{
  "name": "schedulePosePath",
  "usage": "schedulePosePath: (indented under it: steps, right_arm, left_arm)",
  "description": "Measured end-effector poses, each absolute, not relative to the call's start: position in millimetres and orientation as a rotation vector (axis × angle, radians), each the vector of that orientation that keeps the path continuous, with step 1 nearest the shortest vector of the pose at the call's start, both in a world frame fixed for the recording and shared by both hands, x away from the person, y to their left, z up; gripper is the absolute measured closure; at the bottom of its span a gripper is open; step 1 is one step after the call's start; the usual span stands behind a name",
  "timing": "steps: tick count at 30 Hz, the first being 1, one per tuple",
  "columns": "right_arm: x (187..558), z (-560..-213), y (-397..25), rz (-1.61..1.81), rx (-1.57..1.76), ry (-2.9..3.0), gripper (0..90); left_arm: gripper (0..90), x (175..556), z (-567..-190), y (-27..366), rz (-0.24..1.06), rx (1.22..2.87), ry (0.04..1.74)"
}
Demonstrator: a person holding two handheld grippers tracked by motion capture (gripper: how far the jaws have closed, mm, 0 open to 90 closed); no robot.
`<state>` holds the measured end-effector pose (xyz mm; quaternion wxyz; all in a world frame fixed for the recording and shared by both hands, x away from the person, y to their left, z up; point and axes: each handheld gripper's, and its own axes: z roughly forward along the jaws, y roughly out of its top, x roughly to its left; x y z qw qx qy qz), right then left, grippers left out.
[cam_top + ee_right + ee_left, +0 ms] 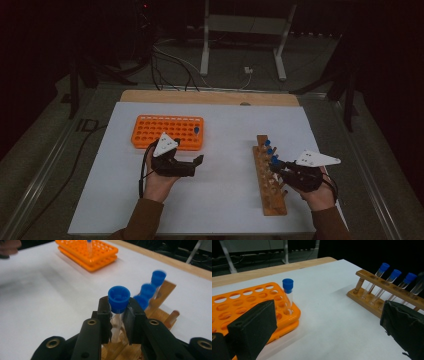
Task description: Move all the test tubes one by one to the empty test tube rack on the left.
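right hand-held gripper (119,315) is clamped on a blue-capped tube (118,302) just under the cap, over the wooden rack (270,182) at the desk's (220,200) right; gripping high probably keeps the tube upright and clear of its hole. three more capped tubes (395,273) stand in that rack. left hand-held gripper (197,161) hangs open and empty beside the orange rack (167,132), which holds one tube (288,293), likely waiting for a handover.
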<state>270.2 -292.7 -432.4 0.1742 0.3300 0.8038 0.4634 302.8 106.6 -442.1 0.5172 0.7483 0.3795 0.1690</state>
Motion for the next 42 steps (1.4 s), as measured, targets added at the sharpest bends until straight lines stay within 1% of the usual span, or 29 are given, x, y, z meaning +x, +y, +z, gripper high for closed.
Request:
schedulePosePath:
  steps: [10,17,26,38,40,42]
  right_arm:
    - [273.0,-407.5,-296.5,1.355,0.936,2.256,76.7]
    - [273.7,-395.2,-296.3,1.372,0.926,2.239,76.8]
    - [278.3,-390.4,-281.1,1.400,0.903,2.254,76.7]
    - [287.6,-397.7,-247.5,1.444,0.890,2.302,76.6]
    - [288.6,-399.0,-242.9,1.449,0.890,2.307,76.6]
    - [289.1,-399.7,-238.6,1.454,0.889,2.313,76.6]
  left_arm:
    - [1.4,300.3,-441.1,93.1,0.395,1.829,0.873]
    - [1.4,297.0,-437.2,73.1,0.384,1.855,0.812]
    - [1.9,293.8,-431.0,47.6,0.361,1.857,0.753]
    - [8.4,287.9,-428.8,18.7,0.346,1.883,0.683]
    - [13.3,286.3,-429.1,15.1,0.356,1.881,0.674]
    - [16.3,285.2,-429.7,11.4,0.359,1.885,0.663]
